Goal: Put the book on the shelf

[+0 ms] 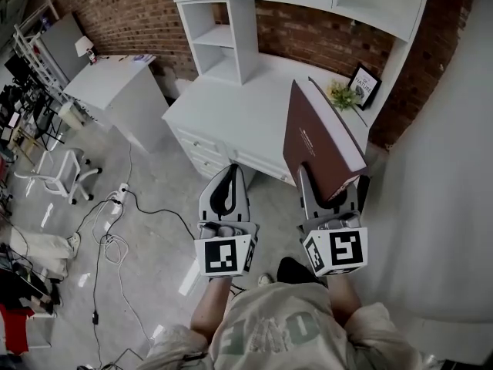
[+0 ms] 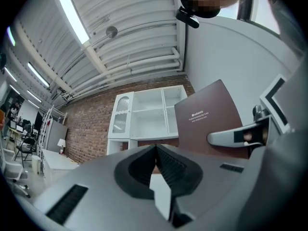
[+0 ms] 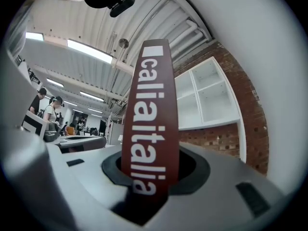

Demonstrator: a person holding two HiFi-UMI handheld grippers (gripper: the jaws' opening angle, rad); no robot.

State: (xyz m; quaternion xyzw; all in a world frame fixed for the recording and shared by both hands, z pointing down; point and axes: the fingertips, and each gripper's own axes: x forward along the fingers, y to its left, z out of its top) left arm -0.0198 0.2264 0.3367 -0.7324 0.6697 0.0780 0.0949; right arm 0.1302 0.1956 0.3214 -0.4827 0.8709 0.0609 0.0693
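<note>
Fingers of the right gripper (image 3: 150, 177) were clamped on the spine of the brown book (image 3: 150, 105). They held it upright in the air, in front of the white desk (image 1: 246, 106). Just beside it, the left gripper (image 2: 156, 160) had its fingers pressed together with nothing between them. On the desk's back stood the white shelf unit (image 1: 223, 37) against a brick wall (image 1: 323, 37). A small plant (image 1: 343, 95) and a framed picture (image 1: 364, 83) sat at the desk's far right.
</note>
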